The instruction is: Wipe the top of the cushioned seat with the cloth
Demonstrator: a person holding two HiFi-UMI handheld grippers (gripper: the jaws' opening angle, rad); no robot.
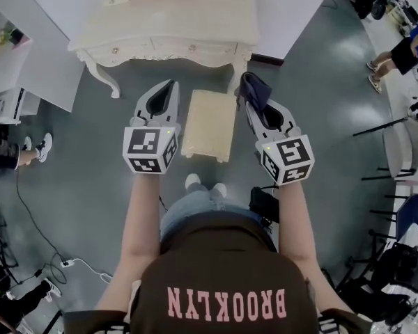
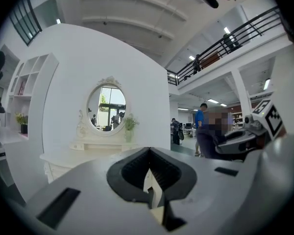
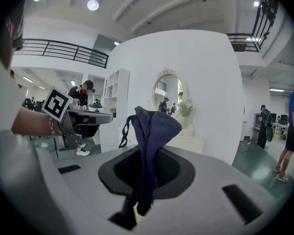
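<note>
Right gripper view: right gripper (image 3: 144, 170) is pinching the cloth (image 3: 154, 126) mid-fold, seemingly soft and limp above its jaws; left gripper (image 2: 149, 180) alongside is showing jaws pressed together, empty.

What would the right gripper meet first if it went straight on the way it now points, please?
Probably the cream dressing table with its oval mirror, straight ahead of the right gripper and its cloth; the cushioned seat lies lower, to its left. Depth is unclear.
</note>
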